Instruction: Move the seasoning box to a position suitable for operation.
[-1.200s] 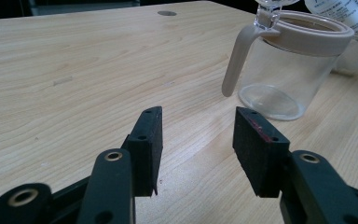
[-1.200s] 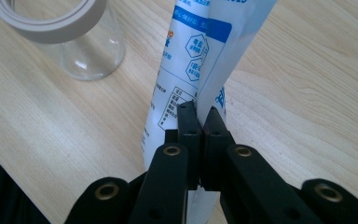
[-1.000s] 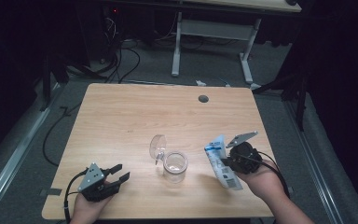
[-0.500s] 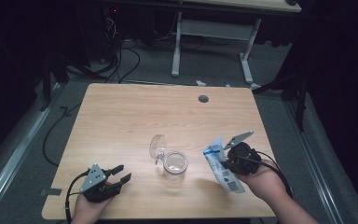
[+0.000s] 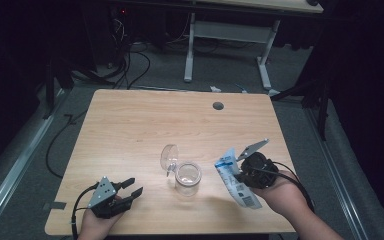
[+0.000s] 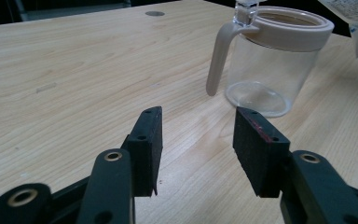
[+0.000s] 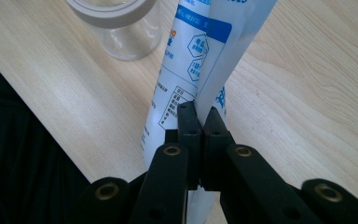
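Pouch [image 5: 236, 181]: we note a white-and-blue printed packet, tilted, lifted above the table's near right part.
Jar [image 5: 187, 178]: we see clear glass, upright, lid open, just left of pouch.

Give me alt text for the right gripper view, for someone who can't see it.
The right hand-held gripper is clamped shut on a white and blue printed pouch, which rises away from the black jaws. Behind it, a clear jar with a beige rim stands on the light wooden table, just left of the pouch.
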